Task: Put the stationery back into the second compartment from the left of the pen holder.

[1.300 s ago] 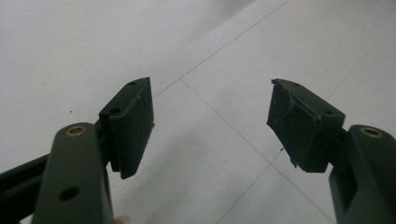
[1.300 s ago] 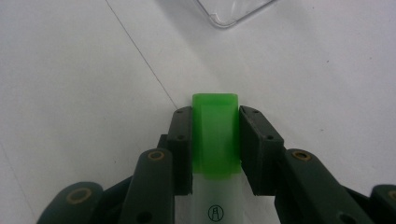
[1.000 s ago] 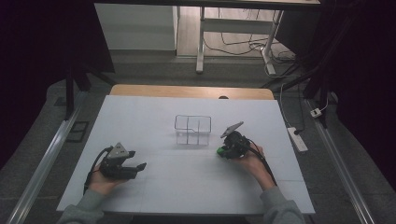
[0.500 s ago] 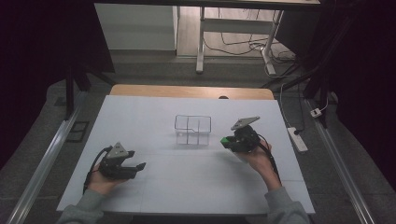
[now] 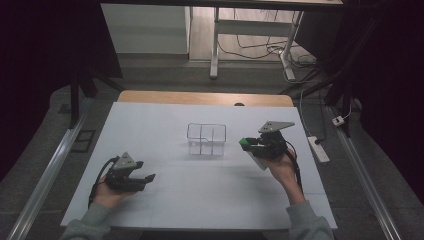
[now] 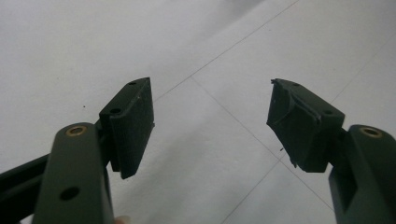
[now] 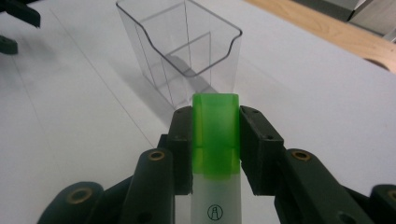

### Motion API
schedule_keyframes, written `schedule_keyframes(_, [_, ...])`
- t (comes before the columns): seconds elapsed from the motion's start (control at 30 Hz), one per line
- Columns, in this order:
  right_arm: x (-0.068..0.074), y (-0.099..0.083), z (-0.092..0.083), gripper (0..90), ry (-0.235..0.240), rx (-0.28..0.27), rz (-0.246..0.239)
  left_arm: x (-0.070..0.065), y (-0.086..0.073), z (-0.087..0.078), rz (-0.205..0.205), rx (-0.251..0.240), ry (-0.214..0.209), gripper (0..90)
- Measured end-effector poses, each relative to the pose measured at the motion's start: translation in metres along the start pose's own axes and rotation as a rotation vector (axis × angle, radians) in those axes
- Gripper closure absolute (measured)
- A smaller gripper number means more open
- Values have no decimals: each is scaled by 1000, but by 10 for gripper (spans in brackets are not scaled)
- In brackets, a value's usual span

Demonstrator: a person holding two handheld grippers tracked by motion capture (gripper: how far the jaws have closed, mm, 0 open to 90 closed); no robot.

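My right gripper [image 5: 248, 145] [image 7: 215, 135] is shut on a white stick with a green cap [image 7: 215, 133] [image 5: 244, 143], held above the table to the right of a clear plastic divided bin [image 5: 206, 139] [image 7: 180, 46]. The green cap points toward the bin. At the front left, my left gripper [image 5: 148, 178] [image 6: 210, 121] rests low over the table, its jaws apart and nothing between them.
The white table surface [image 5: 200, 195] is marked with thin lines. A wooden strip [image 5: 205, 97] runs along its far edge. A power strip [image 5: 318, 149] lies off the table's right side, and metal rails run along both sides.
My right gripper has risen and shifted right with the green-capped stick, away from the table surface beside the bin. The left gripper has stayed where it was.
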State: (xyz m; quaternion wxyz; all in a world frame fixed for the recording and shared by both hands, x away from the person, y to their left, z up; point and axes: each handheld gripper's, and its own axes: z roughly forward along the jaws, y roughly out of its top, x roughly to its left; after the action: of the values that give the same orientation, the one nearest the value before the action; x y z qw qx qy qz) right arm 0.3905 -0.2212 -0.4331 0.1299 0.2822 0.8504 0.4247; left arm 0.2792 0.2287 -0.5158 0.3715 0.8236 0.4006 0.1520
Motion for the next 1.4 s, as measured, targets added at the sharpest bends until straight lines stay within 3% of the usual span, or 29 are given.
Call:
schedule_keyframes(0.3, [4, 6, -12, 668, -10, -99, 15, 0, 0, 0, 3, 4, -1, 313])
schedule_keyframes(0.9, [12, 15, -21, 668, -7, -245, 40, 0, 0, 1, 3, 9, -1, 312])
schedule_keyframes(1.13, [12, 20, -22, 668, -18, -285, 45, 0, 0, 1, 3, 8, 0, 312])
schedule_keyframes(1.4, [15, 28, -16, 668, -22, -296, 30, 1, 0, 1, 3, 9, 1, 311])
